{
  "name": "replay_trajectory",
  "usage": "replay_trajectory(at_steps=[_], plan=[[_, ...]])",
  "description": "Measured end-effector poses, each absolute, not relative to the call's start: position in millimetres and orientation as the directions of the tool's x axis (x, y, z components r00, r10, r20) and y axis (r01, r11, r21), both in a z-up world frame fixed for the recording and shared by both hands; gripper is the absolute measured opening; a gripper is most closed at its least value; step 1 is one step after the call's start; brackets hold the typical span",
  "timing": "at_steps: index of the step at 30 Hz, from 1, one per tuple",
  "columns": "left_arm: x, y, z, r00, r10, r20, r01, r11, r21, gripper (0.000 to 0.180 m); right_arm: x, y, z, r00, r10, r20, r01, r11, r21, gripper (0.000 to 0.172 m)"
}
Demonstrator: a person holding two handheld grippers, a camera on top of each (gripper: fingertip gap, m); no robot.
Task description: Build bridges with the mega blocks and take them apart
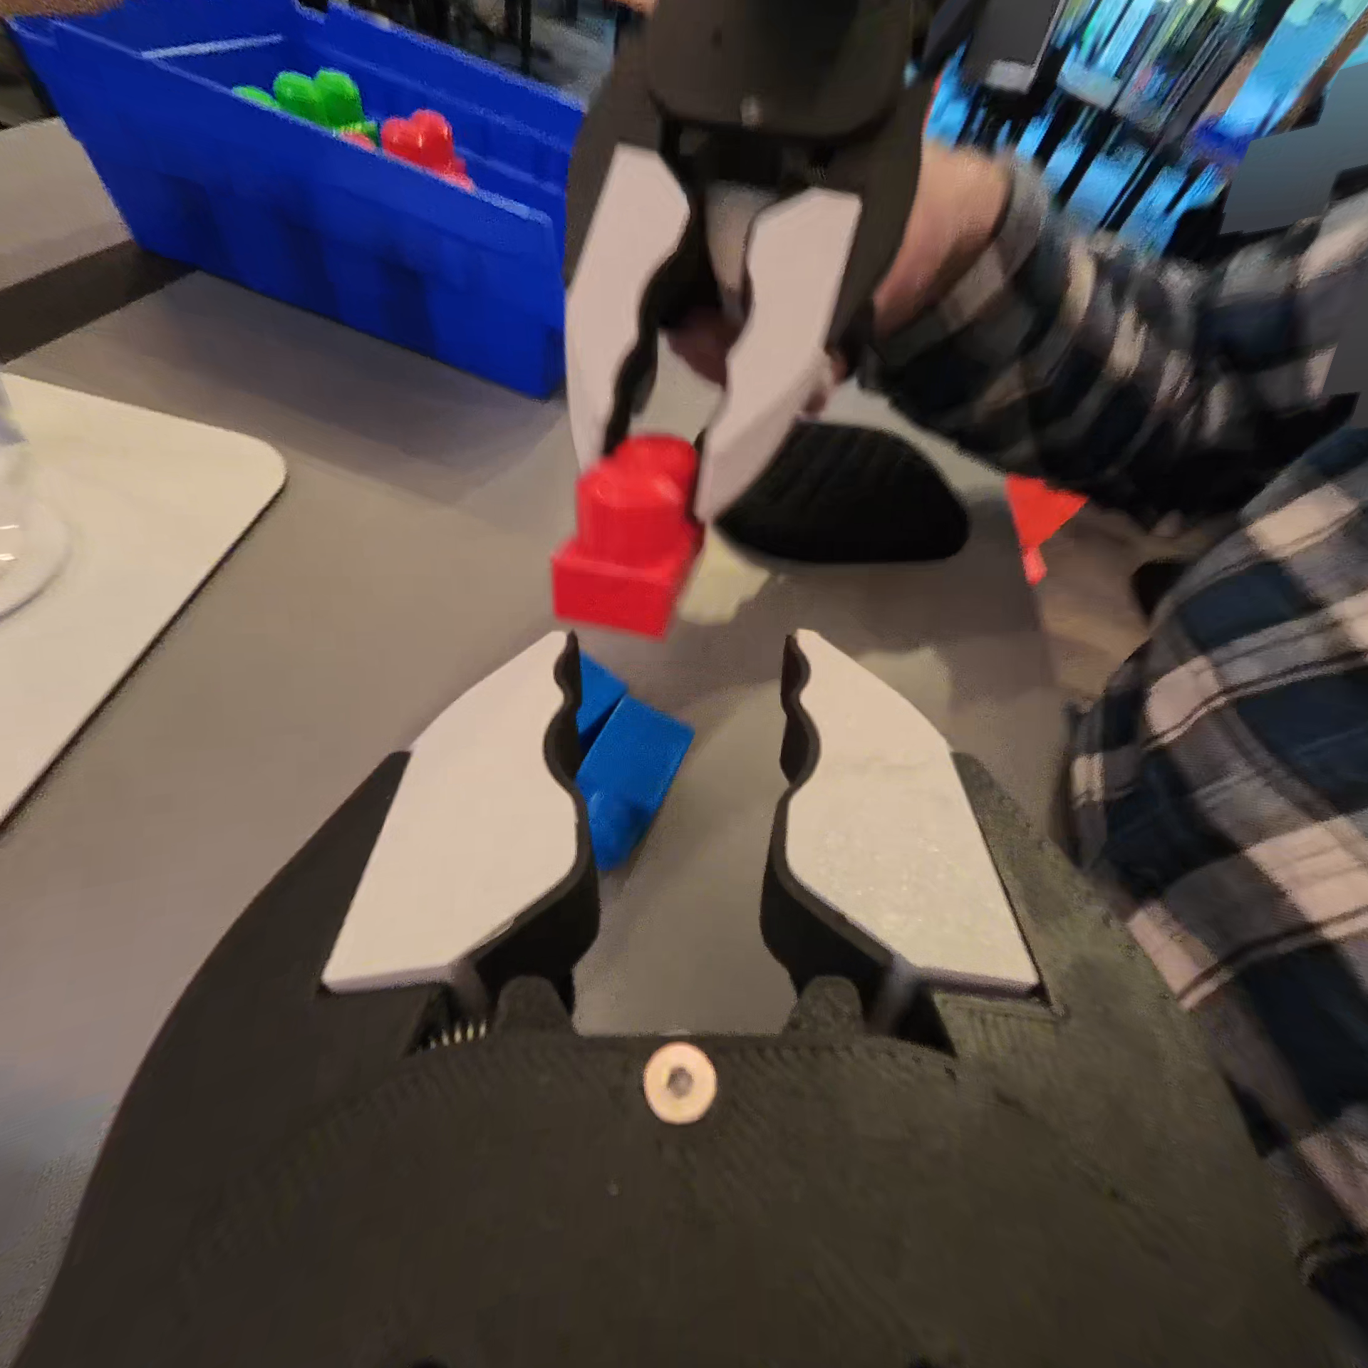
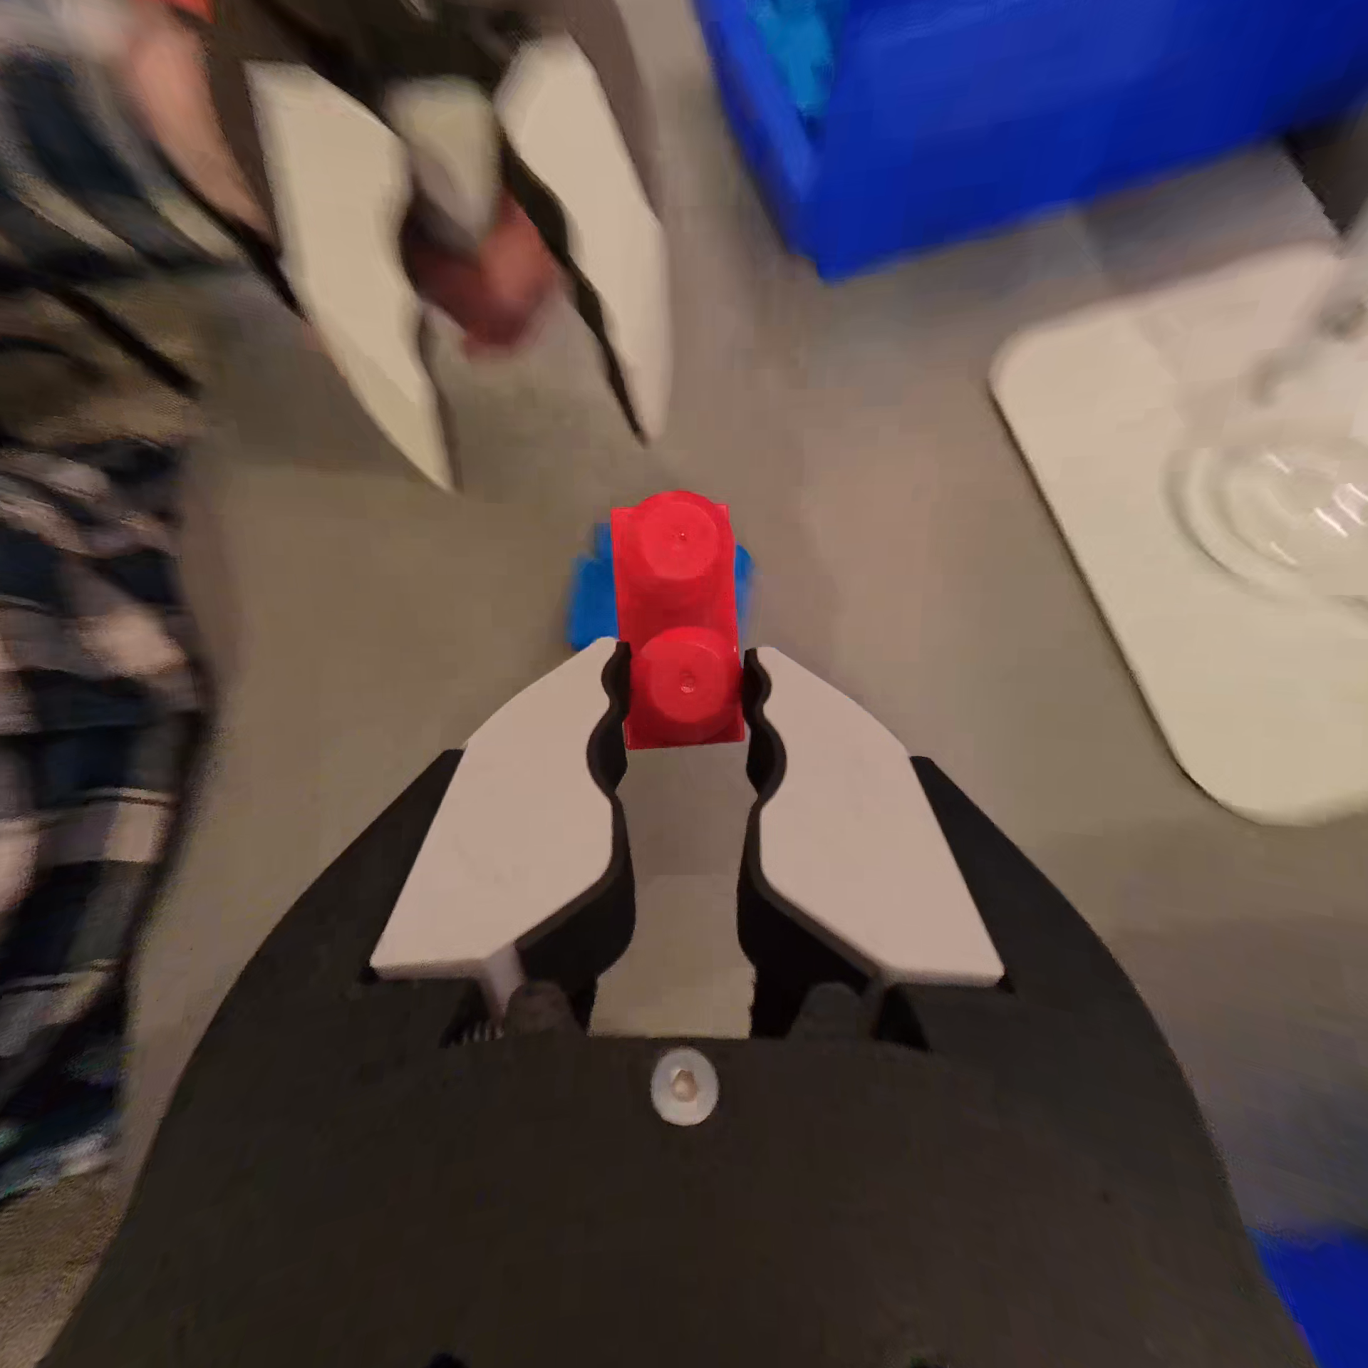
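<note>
In the right wrist view, my right gripper [image 2: 685, 655] is shut on a red two-stud block [image 2: 677, 614], with both pads pressed against its sides. It holds the block above blue blocks [image 2: 585, 592] that lie on the grey table. The left wrist view shows the same red block [image 1: 629, 533] lifted between the right gripper's fingertips [image 1: 644, 474]. My left gripper [image 1: 677, 651] is open. The blue blocks [image 1: 629, 755] lie tipped on the table by its left finger [image 1: 481, 799], well clear of the other finger. It also shows open in the right wrist view [image 2: 540, 451].
A blue bin [image 1: 333, 244] holding green [image 1: 314, 96] and red blocks [image 1: 422, 141] stands at the back; it also shows in the right wrist view [image 2: 1036, 111]. A white mat [image 1: 111, 518] carries a glass item [image 2: 1273, 503]. A black object [image 1: 851, 496] and a plaid sleeve [image 1: 1184, 370] are to the right. The grippers' ends are close to 7 centimetres from one another.
</note>
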State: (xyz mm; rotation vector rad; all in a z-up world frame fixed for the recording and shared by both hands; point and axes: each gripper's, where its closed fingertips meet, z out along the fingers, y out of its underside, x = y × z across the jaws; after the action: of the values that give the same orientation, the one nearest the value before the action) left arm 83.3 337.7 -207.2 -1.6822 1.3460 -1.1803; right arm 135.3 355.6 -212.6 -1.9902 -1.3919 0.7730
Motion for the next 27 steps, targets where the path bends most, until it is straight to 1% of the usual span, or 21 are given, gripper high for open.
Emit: replay_trajectory(at_steps=[2, 6, 9, 12, 14, 15, 17, 21, 22, 24, 27], plan=[[74.6, 340.9, -221.4, 0.065, -0.976, 0.207, -0.443, -0.214, -0.871, 0.055, 163.4, 372.5, -234.0, 0.368, 0.929, -0.024, 0.69, -0.291, -0.663, 0.029], [63.6, 344.3, -250.9, 0.095, -0.976, 0.196, -0.553, -0.216, -0.805, 0.057, 189.2, 384.5, -270.9, 0.431, 0.902, 0.032, 0.749, -0.337, -0.57, 0.029], [61.1, 342.3, -263.3, 0.124, -0.973, 0.194, -0.571, -0.23, -0.788, 0.055, 197.2, 387.1, -288.4, 0.458, 0.888, 0.035, 0.758, -0.37, -0.537, 0.029], [58.0, 346.8, -269.6, 0.188, -0.964, 0.186, -0.559, -0.261, -0.787, 0.052, 197.1, 386.4, -289.2, 0.469, 0.883, 0.027, 0.746, -0.379, -0.548, 0.029], [56.4, 346.5, -272.1, 0.216, -0.957, 0.192, -0.549, -0.282, -0.787, 0.052, 201.2, 390.1, -282.3, 0.487, 0.869, 0.085, 0.752, -0.368, -0.547, 0.048], [55.7, 346.0, -272.3, 0.228, -0.955, 0.19, -0.541, -0.287, -0.791, 0.052, 200.5, 390.1, -274.5, 0.484, 0.867, 0.119, 0.755, -0.345, -0.558, 0.049], [54.0, 343.6, -274.9, 0.241, -0.956, 0.167, -0.544, -0.276, -0.792, 0.051, 187.5, 381.8, -255.8, 0.447, 0.881, 0.152, 0.748, -0.275, -0.603, 0.041], [52.6, 345.8, -284.7, 0.271, -0.956, 0.115, -0.579, -0.257, -0.774, 0.05, 149.2, 356.4, -252.2, 0.339, 0.938, 0.077, 0.74, -0.215, -0.637, 0.032], [53.1, 347.6, -285.1, 0.276, -0.955, 0.106, -0.581, -0.254, -0.773, 0.049, 144.6, 356.5, -256.8, 0.336, 0.939, 0.072, 0.745, -0.218, -0.631, 0.034], [53.4, 351.6, -285.2, 0.289, -0.953, 0.091, -0.585, -0.251, -0.771, 0.048, 136.2, 355.4, -265.4, 0.333, 0.942, 0.03, 0.743, -0.242, -0.624, 0.046], [52.4, 356.6, -285.1, 0.297, -0.953, 0.054, -0.598, -0.23, -0.768, 0.048, 124.1, 352.2, -274.9, 0.342, 0.939, -0.032, 0.733, -0.288, -0.617, 0.08]])
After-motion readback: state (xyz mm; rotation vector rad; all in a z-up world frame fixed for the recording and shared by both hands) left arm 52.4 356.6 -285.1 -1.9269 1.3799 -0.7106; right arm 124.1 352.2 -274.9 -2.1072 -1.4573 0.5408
